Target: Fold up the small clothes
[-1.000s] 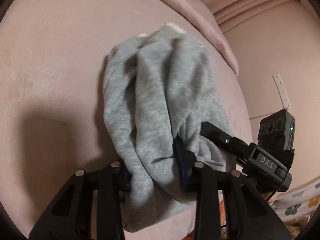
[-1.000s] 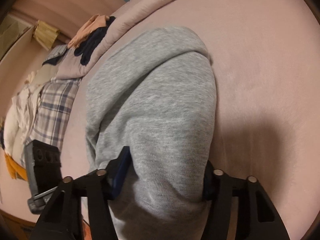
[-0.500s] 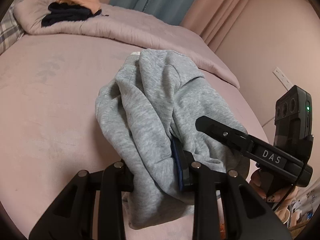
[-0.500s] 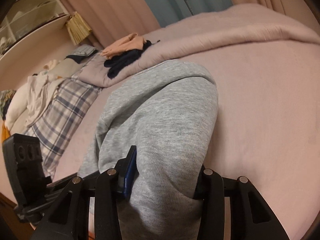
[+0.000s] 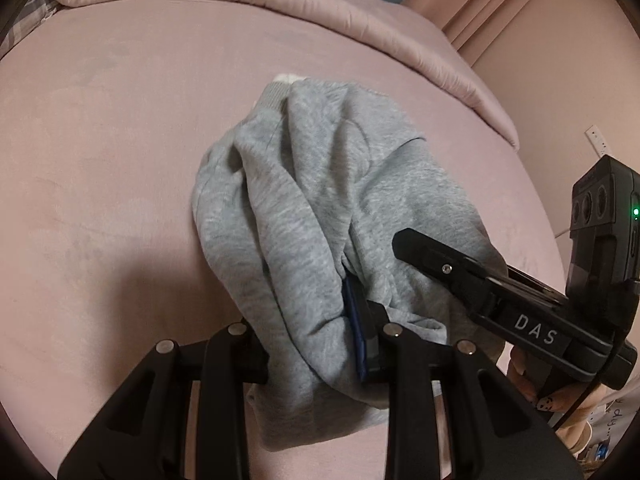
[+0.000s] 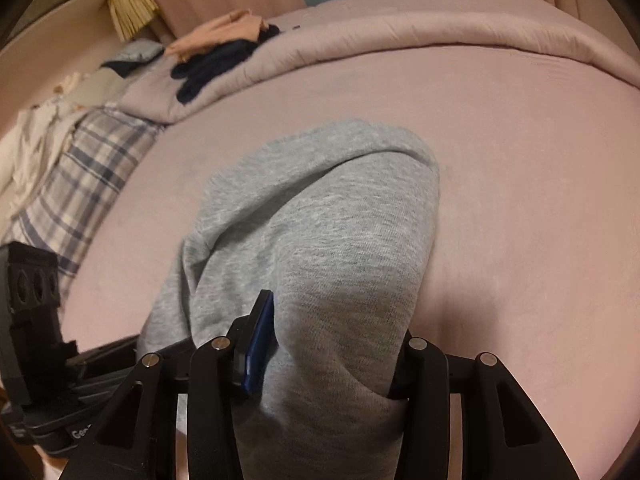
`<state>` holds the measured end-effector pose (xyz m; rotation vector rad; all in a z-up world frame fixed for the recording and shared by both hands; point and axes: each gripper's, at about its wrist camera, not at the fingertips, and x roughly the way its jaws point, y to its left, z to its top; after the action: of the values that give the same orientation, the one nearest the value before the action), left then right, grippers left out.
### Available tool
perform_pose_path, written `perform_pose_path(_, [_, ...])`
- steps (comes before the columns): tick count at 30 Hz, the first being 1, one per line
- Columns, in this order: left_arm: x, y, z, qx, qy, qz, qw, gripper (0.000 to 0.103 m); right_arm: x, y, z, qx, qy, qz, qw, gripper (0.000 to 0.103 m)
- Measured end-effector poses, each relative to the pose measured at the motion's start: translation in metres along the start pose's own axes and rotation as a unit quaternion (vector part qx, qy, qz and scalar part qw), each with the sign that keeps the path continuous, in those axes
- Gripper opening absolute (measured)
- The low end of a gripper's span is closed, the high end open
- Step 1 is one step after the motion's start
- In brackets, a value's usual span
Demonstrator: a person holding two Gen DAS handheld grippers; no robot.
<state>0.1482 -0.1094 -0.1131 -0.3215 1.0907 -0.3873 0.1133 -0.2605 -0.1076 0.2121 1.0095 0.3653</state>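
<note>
Both cameras are riding just behind their own fingers and looking steeply down and forward at a pink bed (image 5: 120, 152) from close range. The left wrist view is facing across the mattress toward a rolled pink duvet (image 5: 320, 8) and a wall on the right, with the right gripper (image 5: 404, 240) reaching in from the right edge. The right wrist view is facing the same duvet (image 6: 400, 28), a plaid pillow (image 6: 80, 176) and folded clothes (image 6: 216, 48) at upper left, with part of the left gripper's body (image 6: 36, 320) showing at the left edge. Both are sharing the grey sweatshirt (image 5: 320, 208) bunched in the near foreground (image 6: 320, 248), filling much of each frame.
</note>
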Motion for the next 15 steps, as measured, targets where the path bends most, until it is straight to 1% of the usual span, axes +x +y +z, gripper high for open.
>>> perform_pose_path(3, [0.002, 0.002, 0.000, -0.009, 0.002, 0.003, 1.0000, 0.030, 0.002, -0.003, -0.001, 0.011, 0.008, -0.005, 1.000, 0.049])
perform_pose_path(7, [-0.001, 0.004, -0.001, -0.014, 0.011, 0.012, 0.9998, 0.037, 0.003, -0.007, -0.003, 0.021, 0.013, -0.010, 1.000, 0.055])
perform_pose_path(8, [-0.003, 0.004, 0.003, -0.017, 0.015, 0.014, 0.9996, 0.041, 0.002, -0.007, -0.003, 0.022, 0.014, -0.011, 1.000, 0.056])
perform_pose_path(9, [-0.008, 0.004, 0.003, -0.017, 0.015, 0.016, 0.9996, 0.046, 0.000, -0.008, -0.003, 0.022, 0.015, -0.009, 1.000, 0.057])
perform_pose_path(10, [-0.013, 0.002, 0.003, -0.015, 0.012, 0.019, 0.9996, 0.055, -0.003, -0.008, -0.003, 0.024, 0.017, -0.010, 1.000, 0.061])
perform_pose_path(11, [-0.022, 0.001, 0.003, -0.011, 0.004, 0.025, 0.9996, 0.061, -0.005, -0.008, -0.003, 0.026, 0.018, -0.013, 0.999, 0.063])
perform_pose_path(12, [-0.033, -0.001, 0.004, -0.004, -0.008, 0.034, 0.9994, 0.080, -0.009, -0.008, -0.002, 0.028, 0.018, -0.023, 0.999, 0.065])
perform_pose_path(13, [-0.046, -0.005, 0.004, 0.001, -0.026, 0.037, 0.9990, 0.094, -0.012, -0.009, -0.002, 0.028, 0.016, -0.030, 0.999, 0.065])
perform_pose_path(15, [-0.070, -0.011, 0.002, 0.010, -0.061, 0.042, 0.9972, 0.102, -0.025, -0.007, -0.003, 0.022, 0.006, -0.046, 0.999, 0.066])
